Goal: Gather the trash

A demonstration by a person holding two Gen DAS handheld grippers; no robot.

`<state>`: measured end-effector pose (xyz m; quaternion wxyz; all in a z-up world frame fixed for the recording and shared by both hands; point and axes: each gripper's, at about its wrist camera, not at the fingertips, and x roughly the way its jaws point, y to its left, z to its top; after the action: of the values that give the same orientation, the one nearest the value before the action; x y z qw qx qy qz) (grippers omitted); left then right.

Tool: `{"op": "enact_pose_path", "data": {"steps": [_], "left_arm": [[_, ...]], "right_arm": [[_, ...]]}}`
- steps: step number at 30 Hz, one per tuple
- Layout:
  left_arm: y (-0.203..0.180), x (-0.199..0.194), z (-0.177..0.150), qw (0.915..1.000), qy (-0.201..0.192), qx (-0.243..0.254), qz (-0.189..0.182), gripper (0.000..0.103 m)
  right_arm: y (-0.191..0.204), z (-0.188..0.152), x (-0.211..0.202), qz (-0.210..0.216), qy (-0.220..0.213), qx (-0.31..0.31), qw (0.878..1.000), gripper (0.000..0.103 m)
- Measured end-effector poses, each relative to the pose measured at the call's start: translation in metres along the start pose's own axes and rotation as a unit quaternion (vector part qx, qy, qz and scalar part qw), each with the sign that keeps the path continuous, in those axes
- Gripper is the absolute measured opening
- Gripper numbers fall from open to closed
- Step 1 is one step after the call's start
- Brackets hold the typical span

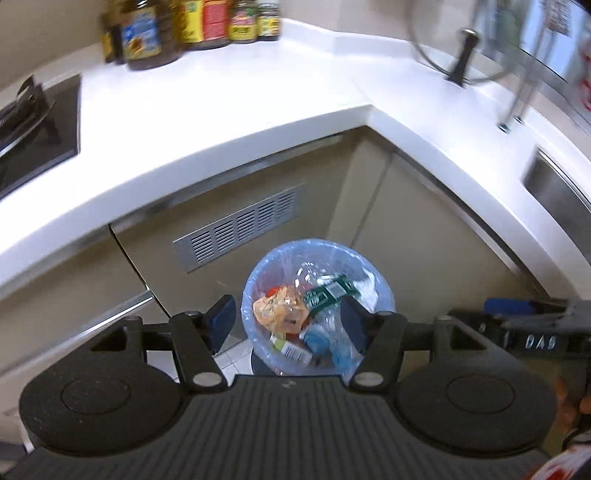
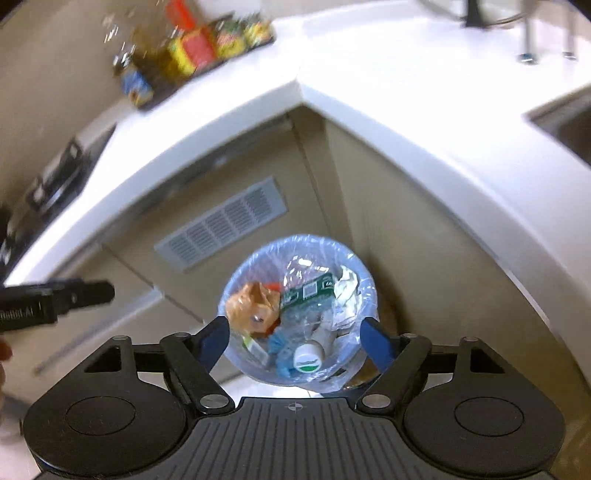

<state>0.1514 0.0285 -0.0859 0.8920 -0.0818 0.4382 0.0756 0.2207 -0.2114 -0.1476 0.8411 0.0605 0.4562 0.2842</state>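
Observation:
A round bin with a blue liner (image 1: pixel 258 266) stands on the floor in the cabinet corner, also in the right wrist view (image 2: pixel 255 258). It holds trash: an orange wrapper (image 1: pixel 277 306) (image 2: pixel 251 302), a clear bottle with a green label (image 1: pixel 328 291) (image 2: pixel 306 291), crumpled white paper (image 2: pixel 347 291) and a white cap (image 2: pixel 308 358). My left gripper (image 1: pixel 288 321) is open and empty above the bin. My right gripper (image 2: pixel 297 343) is open and empty above it too. Each gripper shows at the other view's edge.
A white L-shaped countertop (image 1: pixel 221 110) wraps the corner. Sauce bottles and jars (image 1: pixel 192 26) stand at the back, a black hob (image 1: pixel 37 140) at the left, a sink (image 1: pixel 554 192) at the right, a glass lid on a rack (image 1: pixel 465 55). A vent grille (image 1: pixel 240 229) is in the cabinet.

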Motion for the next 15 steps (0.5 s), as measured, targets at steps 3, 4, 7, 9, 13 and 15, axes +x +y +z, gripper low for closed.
{"op": "enact_pose_path", "data": {"steps": [3, 4, 7, 9, 13, 15], "left_arm": [[0.007, -0.025, -0.006, 0.9991, -0.011, 0.035, -0.022, 0.062], [0.011, -0.033, -0.009, 0.9984, -0.016, 0.043, -0.031, 0.064], [0.024, -0.057, -0.022, 0.996, -0.024, 0.067, -0.054, 0.065], [0.031, -0.072, -0.03, 0.9941, -0.03, 0.086, -0.06, 0.066], [0.04, -0.1, -0.047, 0.9907, -0.031, 0.112, -0.072, 0.067], [0.046, -0.114, -0.054, 0.9895, -0.033, 0.117, -0.078, 0.067]], "right_arm": [[0.022, -0.016, -0.027, -0.019, -0.028, 0.038, 0.999, 0.082], [0.03, -0.022, -0.034, -0.024, -0.035, 0.047, 0.998, 0.082], [0.058, -0.041, -0.056, -0.044, -0.053, 0.063, 0.996, 0.082], [0.077, -0.055, -0.07, -0.054, -0.067, 0.072, 0.994, 0.082], [0.113, -0.082, -0.092, -0.066, -0.079, 0.08, 0.991, 0.082], [0.128, -0.092, -0.101, -0.069, -0.078, 0.079, 0.991, 0.082]]}}
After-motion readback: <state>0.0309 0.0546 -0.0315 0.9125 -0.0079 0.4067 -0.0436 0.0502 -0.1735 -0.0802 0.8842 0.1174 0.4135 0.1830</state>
